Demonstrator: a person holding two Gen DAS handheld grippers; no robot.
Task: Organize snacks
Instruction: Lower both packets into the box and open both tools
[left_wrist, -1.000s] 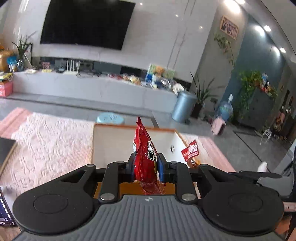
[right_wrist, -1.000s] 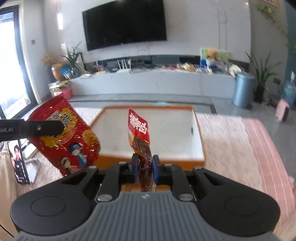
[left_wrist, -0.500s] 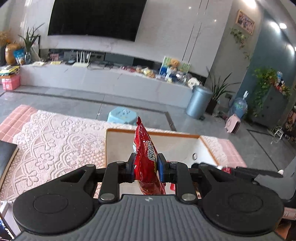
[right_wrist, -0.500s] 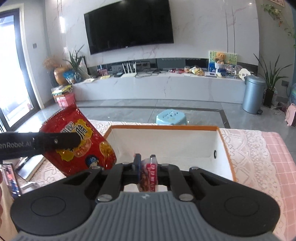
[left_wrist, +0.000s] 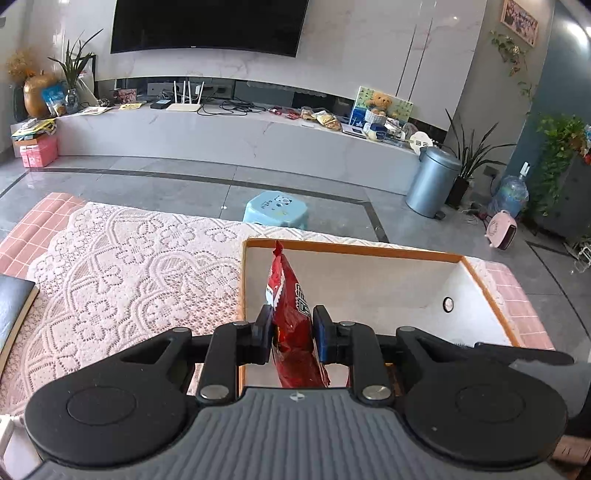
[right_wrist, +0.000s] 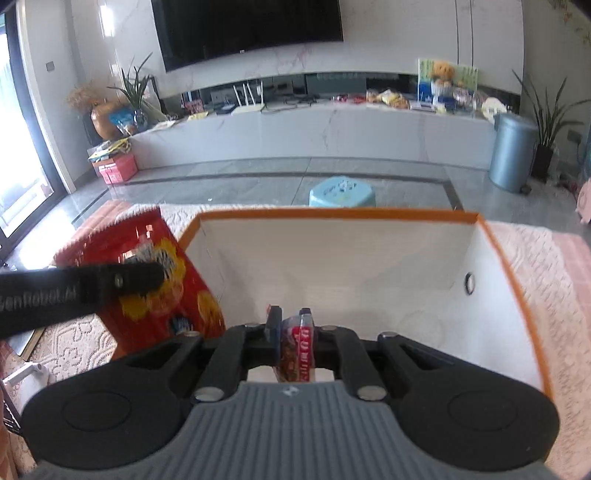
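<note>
My left gripper (left_wrist: 291, 325) is shut on a red chip bag (left_wrist: 290, 314), held upright over the near left corner of the white box with an orange rim (left_wrist: 351, 249). The same red chip bag (right_wrist: 155, 280) and the left gripper's arm show at the left of the right wrist view, by the box's left wall. My right gripper (right_wrist: 291, 330) is shut on a small red snack pack (right_wrist: 297, 345), held low inside the orange-rimmed box (right_wrist: 332, 214). The box floor under both grippers is hidden.
The box stands on a pink lace cloth (left_wrist: 129, 277) over the table. A dark book (left_wrist: 13, 306) lies at the table's left edge. Beyond are a blue stool (left_wrist: 275, 208), a grey bin (left_wrist: 432, 181) and a long white TV bench (left_wrist: 221, 133).
Both grippers have come forward and down toward the box, which now looks larger. The small snack pack has dropped from above the rim to inside the box. Both grips held.
</note>
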